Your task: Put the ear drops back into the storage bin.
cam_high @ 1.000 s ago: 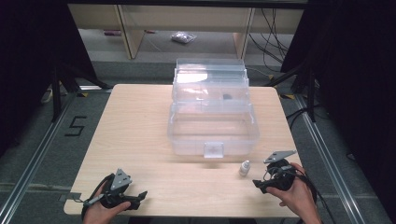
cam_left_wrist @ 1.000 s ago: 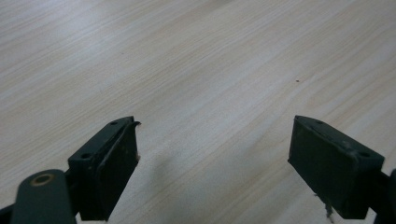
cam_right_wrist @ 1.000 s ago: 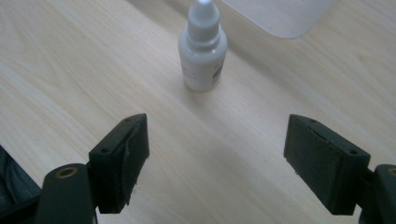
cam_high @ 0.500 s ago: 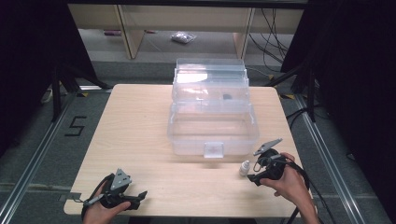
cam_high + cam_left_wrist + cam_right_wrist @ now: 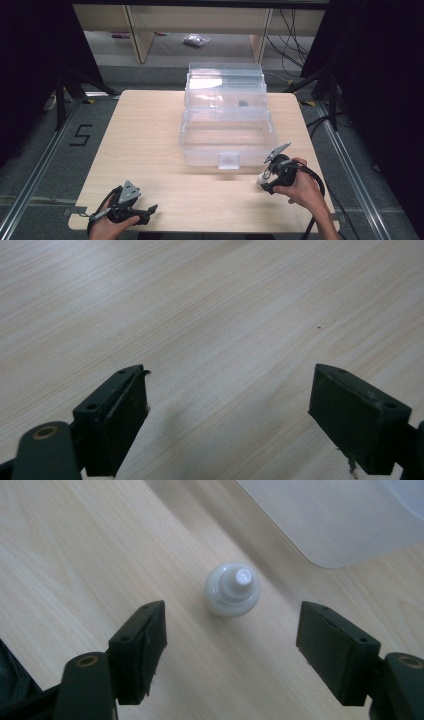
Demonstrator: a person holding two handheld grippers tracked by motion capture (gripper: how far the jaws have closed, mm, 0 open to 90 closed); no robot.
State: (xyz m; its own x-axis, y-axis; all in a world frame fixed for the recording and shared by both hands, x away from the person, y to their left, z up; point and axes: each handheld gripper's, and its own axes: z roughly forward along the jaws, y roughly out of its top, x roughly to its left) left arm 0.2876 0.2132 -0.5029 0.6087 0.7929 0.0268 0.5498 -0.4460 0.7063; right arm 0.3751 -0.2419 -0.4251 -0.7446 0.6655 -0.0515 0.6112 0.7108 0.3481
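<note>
High view count: one wooden table point(image 5: 150, 140), one clear plastic box point(image 5: 227, 135) with its lid raised at the back, one small white bottle point(image 5: 261, 181), two hand-held grippers.
Right gripper point(image 5: 266, 181): held in the person's right hand point(image 5: 302, 187) at the near right of the table, just in front of the box's right corner; in the right gripper view its jaws stand wide apart with nothing between the pads.
Left gripper point(image 5: 149, 212): held in the left hand point(image 5: 107, 227) at the near left edge of the table, well apart from the box; in the left gripper view its jaws are spread over bare wood.
Bottle point(image 5: 232, 590): white, rounded body with a narrower cap on top, standing upright on the table; it sits ahead of the right gripper's spread jaws, touching neither, near the box's rounded corner point(image 5: 325, 525).
Box contents: one small dark item point(image 5: 243, 104) in the upper tier; what it is cannot be told.
Surface: pale wood grain.
Room: grey floor with a "5" mark point(image 5: 81, 135) left of the table, shelving point(image 5: 150, 25) behind, black cables point(image 5: 295, 30) at the right, dark surroundings.
</note>
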